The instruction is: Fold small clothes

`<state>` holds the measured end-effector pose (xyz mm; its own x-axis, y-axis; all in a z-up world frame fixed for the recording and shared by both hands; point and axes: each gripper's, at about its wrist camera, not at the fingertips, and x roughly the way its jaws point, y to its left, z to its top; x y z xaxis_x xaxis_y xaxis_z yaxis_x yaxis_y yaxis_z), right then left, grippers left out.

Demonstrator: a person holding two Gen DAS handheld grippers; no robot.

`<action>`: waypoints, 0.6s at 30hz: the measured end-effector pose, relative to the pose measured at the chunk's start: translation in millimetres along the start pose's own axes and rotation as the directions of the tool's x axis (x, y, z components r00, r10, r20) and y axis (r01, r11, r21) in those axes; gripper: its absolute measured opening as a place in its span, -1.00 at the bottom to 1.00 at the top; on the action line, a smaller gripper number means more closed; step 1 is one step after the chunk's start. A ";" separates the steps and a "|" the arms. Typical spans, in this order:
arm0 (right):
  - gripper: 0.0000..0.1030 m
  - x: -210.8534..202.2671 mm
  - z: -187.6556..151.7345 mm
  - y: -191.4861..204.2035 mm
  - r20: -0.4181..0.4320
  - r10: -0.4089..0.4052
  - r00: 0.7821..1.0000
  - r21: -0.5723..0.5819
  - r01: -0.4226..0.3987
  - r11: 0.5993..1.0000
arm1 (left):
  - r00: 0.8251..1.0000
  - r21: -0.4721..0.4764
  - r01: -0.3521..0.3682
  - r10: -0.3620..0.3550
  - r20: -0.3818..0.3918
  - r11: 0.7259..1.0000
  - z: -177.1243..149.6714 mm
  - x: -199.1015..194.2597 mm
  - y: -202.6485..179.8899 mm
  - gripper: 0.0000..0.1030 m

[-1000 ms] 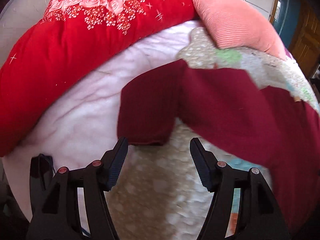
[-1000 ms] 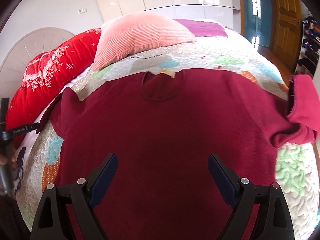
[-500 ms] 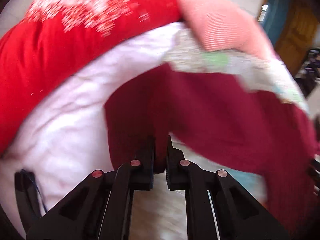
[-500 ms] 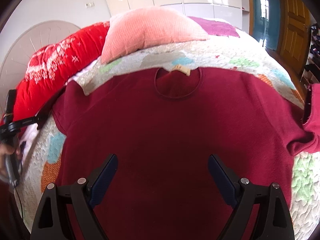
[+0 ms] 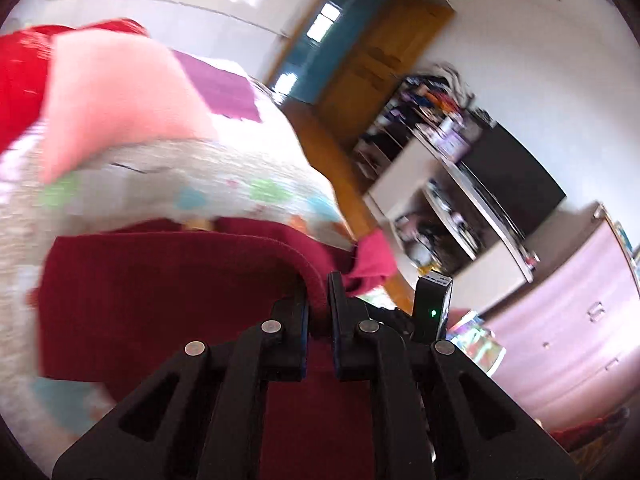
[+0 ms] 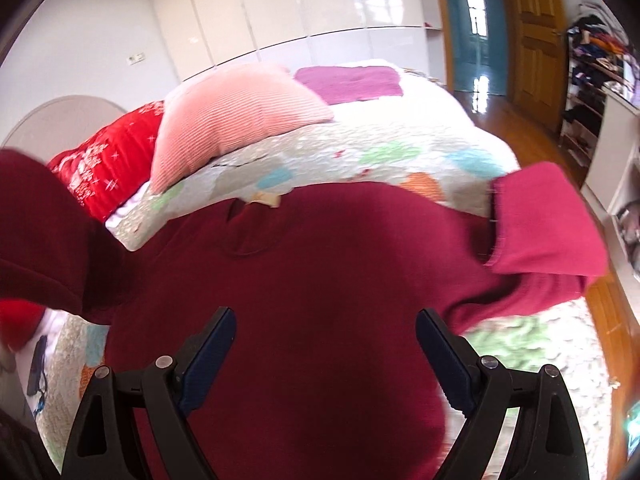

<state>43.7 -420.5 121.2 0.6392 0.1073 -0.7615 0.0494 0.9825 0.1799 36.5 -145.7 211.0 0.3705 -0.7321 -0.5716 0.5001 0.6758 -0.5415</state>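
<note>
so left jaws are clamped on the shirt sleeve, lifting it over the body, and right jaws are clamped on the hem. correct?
Not quite. The right gripper is open: the right wrist view shows its jaws standing wide apart above the maroon shirt, gripping nothing. The rest holds: the left wrist view shows the left gripper shut on the sleeve, raised over the shirt body.
</note>
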 end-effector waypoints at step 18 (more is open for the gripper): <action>0.75 46.8 5.0 -24.7 -0.062 -0.110 0.992 -0.026 0.108 0.994 | 0.929 -0.072 -0.369 0.370 0.001 0.927 -54.9 -37.4 95.0 0.37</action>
<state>76.2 -440.5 84.2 0.5811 0.0080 -0.8138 0.0983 0.9919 0.0799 27.2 -49.4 147.1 0.5298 -0.4300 -0.7310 0.2699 0.9026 -0.3353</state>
